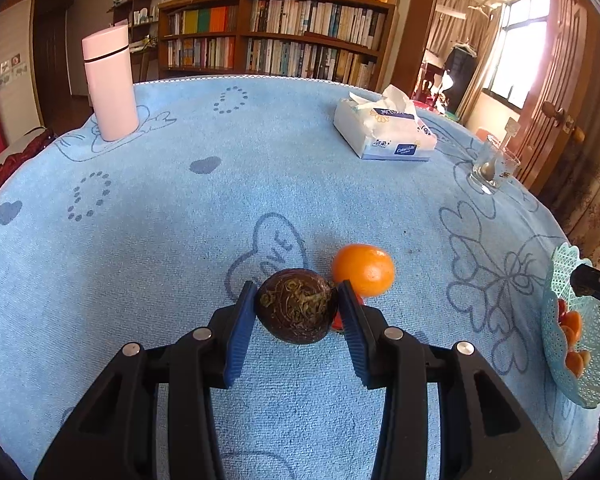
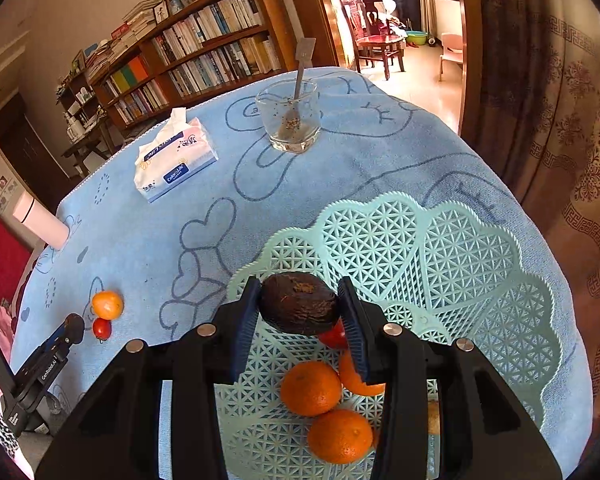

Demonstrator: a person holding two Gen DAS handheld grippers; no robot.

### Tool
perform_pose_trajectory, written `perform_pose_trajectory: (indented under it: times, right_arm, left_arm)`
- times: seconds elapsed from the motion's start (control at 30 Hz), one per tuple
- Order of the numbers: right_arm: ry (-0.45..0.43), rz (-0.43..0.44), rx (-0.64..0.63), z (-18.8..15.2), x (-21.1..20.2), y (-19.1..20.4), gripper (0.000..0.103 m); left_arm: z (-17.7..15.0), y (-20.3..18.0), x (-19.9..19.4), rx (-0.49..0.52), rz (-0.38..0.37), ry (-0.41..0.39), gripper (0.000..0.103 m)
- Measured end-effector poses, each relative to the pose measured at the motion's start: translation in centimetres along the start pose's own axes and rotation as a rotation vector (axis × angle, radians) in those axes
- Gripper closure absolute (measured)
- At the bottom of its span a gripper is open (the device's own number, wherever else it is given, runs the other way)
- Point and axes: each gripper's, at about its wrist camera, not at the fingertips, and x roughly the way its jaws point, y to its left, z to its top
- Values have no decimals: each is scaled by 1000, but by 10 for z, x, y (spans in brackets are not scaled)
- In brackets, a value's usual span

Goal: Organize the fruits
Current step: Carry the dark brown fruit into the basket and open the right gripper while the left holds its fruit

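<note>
Two dark brown, rough-skinned round fruits are seen, one in each gripper. The left gripper [image 1: 297, 290] is closed on one dark brown fruit [image 1: 297, 306], which is pinched between the two blue ribbed pads low over the blue towelling tablecloth [image 1: 148, 240]. The right gripper [image 2: 299, 296] is closed on the other dark brown fruit [image 2: 299, 303], held above the pale turquoise plastic lattice basket with scalloped rim [image 2: 480, 264]; its jaws stand only as far apart as the fruit is wide.

In the basket three oranges are counted: one at the middle [image 2: 311, 388], one nearer the camera [image 2: 340, 435] and one partly hidden behind the right pad [image 2: 354, 378]. One small red fruit [image 2: 333, 338] also lies there, under the held fruit.

On the cloth outside the basket two fruits lie: one orange [image 1: 363, 269] just beside the left gripper's held fruit, and one small red tomato-like fruit [image 2: 101, 328], which is close beside that orange in the right wrist view.

One pink cylindrical flask [image 1: 110, 82], one white soft pack of tissues [image 1: 386, 132] and one clear glass tumbler holding a metal spoon [image 2: 290, 118] stand further back.
</note>
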Motion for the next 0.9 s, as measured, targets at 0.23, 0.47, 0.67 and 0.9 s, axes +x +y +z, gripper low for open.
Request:
perform_pose_trajectory:
  times: [0.23, 0.47, 0.67, 0.9]
  right_arm:
    - [3, -45, 53, -6, -4, -34, 62]
    - [8, -66, 89, -13, -7, -55, 62]
    - [3, -73, 122, -16, -11, -69, 61]
    - [-29, -62, 142, -18, -23, -80, 61]
  left_arm:
    - [1, -7, -6, 24, 13, -20, 61]
    - [1, -18, -12, 52, 17, -39, 61]
    - [-1, -30, -18, 88, 22, -49, 61]
    - [-5, -49, -25, 132, 11, -55, 61]
